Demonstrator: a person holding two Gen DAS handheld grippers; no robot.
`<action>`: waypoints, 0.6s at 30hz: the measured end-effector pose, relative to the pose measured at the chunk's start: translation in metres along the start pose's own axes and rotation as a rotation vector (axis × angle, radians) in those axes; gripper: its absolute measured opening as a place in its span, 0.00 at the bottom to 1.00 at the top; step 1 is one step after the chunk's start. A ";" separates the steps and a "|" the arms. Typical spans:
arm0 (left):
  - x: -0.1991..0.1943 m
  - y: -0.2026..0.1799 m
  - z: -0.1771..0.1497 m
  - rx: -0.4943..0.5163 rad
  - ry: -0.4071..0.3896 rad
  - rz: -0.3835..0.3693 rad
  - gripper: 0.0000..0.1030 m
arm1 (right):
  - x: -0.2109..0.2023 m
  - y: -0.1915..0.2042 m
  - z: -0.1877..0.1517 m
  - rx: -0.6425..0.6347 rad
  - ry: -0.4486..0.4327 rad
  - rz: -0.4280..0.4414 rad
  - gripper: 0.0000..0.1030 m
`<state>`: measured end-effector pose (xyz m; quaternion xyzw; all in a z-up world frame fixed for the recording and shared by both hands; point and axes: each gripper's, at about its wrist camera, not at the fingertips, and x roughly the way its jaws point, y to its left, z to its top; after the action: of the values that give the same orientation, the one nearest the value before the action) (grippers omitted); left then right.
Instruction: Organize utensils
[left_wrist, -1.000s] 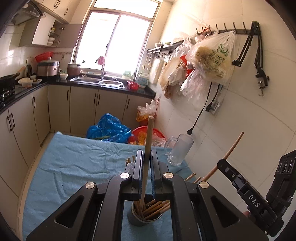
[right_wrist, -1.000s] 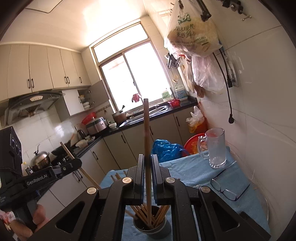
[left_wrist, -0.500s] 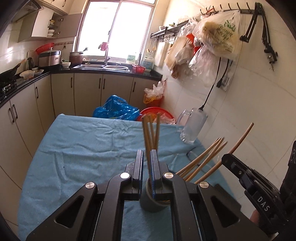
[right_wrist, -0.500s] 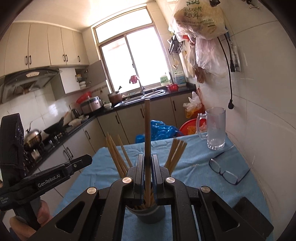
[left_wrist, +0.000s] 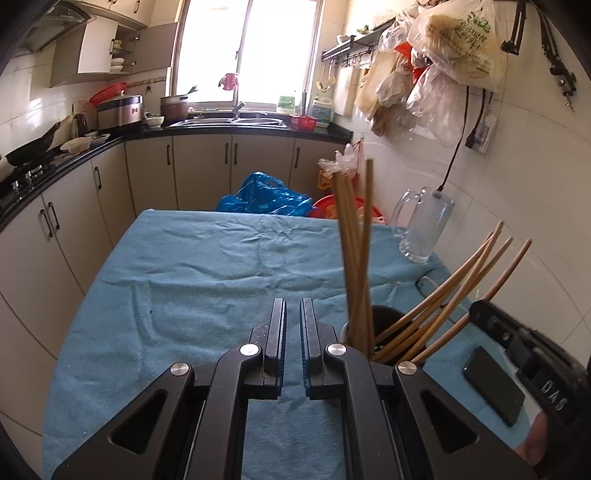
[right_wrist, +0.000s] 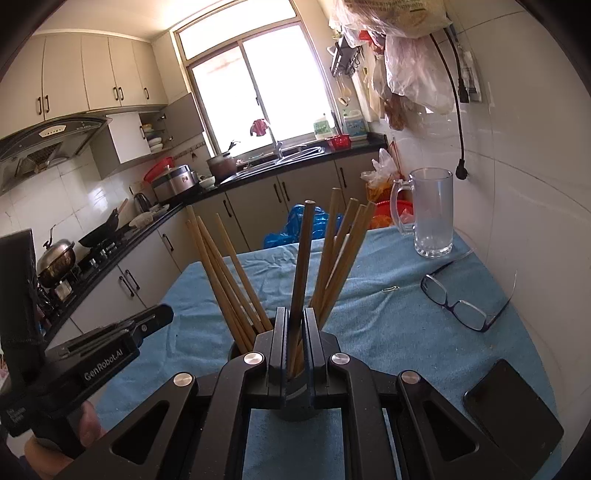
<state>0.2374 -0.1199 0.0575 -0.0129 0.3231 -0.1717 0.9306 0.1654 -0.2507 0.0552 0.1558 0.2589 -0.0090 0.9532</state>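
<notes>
Two grippers hover over the blue-cloth table, and both sit tight against the dark holder of chopsticks. Left gripper first: its jaws are drawn in to a narrow slit with nothing between them, only cloth showing through the gap, and the holder stands just beside it on its right. One bundle of chopsticks rises nearly upright from that cup, while another few fan out low toward the wall side. Over on the right wrist view, the right gripper is clamped on a single chopstick, which stands upright between the pads with its lower end down inside the holder (most of that cup is hidden behind the jaws). More chopsticks lean out left of the gripped one, others lean right.

Along the wall edge of the table stands a clear glass mug, toward the far corner. Nearer, a pair of glasses lies open on the cloth, and a dark phone lies flat by the near right edge. A small paper clip rests on the cloth between the holder and the glasses.
</notes>
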 end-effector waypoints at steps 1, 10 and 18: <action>0.001 0.001 -0.001 -0.001 0.002 0.005 0.06 | 0.000 0.000 0.000 -0.001 -0.001 -0.002 0.08; 0.005 0.012 -0.015 -0.008 0.018 0.052 0.06 | 0.000 0.000 0.000 -0.003 0.004 -0.009 0.09; 0.000 0.020 -0.023 -0.013 0.022 0.086 0.07 | -0.015 0.003 0.001 -0.003 -0.015 0.005 0.09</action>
<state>0.2295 -0.0991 0.0363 -0.0032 0.3346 -0.1297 0.9334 0.1530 -0.2494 0.0639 0.1550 0.2514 -0.0072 0.9554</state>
